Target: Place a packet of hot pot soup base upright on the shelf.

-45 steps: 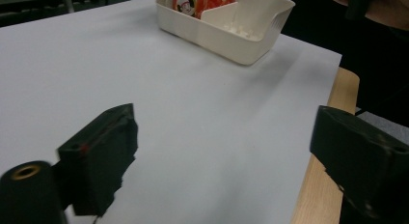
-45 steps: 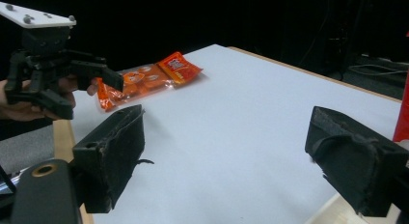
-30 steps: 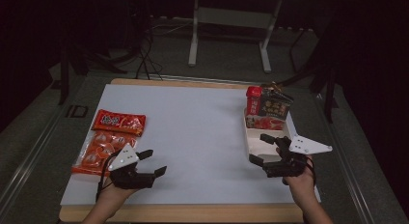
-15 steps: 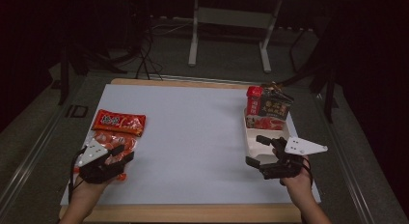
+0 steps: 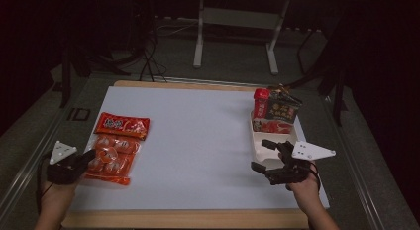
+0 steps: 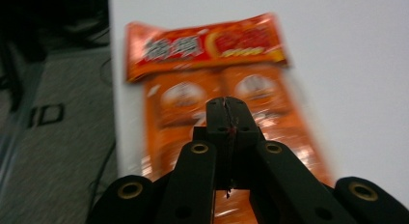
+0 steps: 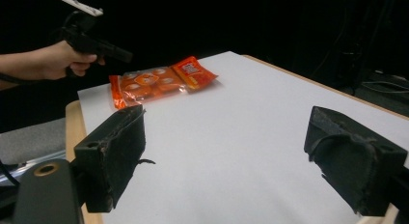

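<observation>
Hovering left tool (image 5: pixel 88 157), jaws closed, above orange snack pack (image 5: pixel 113 151).

"ID" on grey floor plate (image 6: pixel 46 115) (packet print unreadable)

The room is dim; light falls mainly on the white worktop (image 5: pixel 198 141), which stands out pale against a near-black background. The high view is soft and grainy, with the floor and stands behind fading into darkness. In the left gripper view the orange snack packet (image 6: pixel 212 89) is smeared by motion blur, its print unreadable, with small glints on the wrapper. The right gripper view is sharper, though its near black pads look slightly soft.
</observation>
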A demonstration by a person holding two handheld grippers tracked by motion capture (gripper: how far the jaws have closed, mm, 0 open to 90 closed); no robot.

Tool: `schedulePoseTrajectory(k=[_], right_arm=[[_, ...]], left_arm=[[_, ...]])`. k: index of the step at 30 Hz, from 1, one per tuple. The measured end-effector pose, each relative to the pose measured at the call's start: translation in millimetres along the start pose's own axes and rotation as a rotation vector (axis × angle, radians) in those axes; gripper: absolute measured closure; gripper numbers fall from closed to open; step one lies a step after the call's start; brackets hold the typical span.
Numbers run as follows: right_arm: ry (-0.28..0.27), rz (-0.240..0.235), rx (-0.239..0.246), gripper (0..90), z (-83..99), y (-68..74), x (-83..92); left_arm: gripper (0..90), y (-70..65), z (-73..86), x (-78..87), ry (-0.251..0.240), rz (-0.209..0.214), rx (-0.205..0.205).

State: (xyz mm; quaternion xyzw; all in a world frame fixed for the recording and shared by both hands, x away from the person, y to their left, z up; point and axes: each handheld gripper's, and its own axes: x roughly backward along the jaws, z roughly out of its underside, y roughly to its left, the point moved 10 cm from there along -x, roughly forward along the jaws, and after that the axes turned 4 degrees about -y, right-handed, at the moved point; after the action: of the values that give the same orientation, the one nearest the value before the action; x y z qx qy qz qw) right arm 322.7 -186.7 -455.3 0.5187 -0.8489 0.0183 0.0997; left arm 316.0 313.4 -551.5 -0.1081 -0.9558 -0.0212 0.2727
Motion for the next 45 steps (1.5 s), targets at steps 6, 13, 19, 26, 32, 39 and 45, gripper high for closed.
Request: schedulePoseTrajectory(k=[6,13,19,26,32,39,45], right_arm=[[-0.002,-0.010,-0.001,14.3,-0.3,2.1,-0.7],[0.001,-0.010,-0.004,14.3,0.6,1.1,-1.0],[0.004,-0.008,-0.006,14.3,1.3,1.0,-0.7],[0.004,-0.011,-0.009,14.3,1.5,0.8,-0.9],[0.007,-0.018,-0.007,14.3,1.4,2.8,-3.3],[0.003,-0.019,-0.009,14.3,0.1,2.8,-2.1],[0.003,-0.020,-0.010,14.3,0.4,2.3,-1.6]], left_arm=[[90.0,27.9,20.2,-10.2,0.088,-0.074,0.019],[90.0,42.6,39.4,-20.6,0.173,-0.121,0.033],[90.0,39.9,44.8,-26.3,0.215,-0.098,0.006],[90.0,30.6,45.8,-26.0,0.227,-0.056,0.013],[90.0,7.6,44.6,-28.8,0.234,-0.005,-0.003],[90.0,-32.2,39.9,-37.2,0.233,0.070,-0.023],[90.0,-56.7,36.4,-42.2,0.230,0.124,-0.030]])
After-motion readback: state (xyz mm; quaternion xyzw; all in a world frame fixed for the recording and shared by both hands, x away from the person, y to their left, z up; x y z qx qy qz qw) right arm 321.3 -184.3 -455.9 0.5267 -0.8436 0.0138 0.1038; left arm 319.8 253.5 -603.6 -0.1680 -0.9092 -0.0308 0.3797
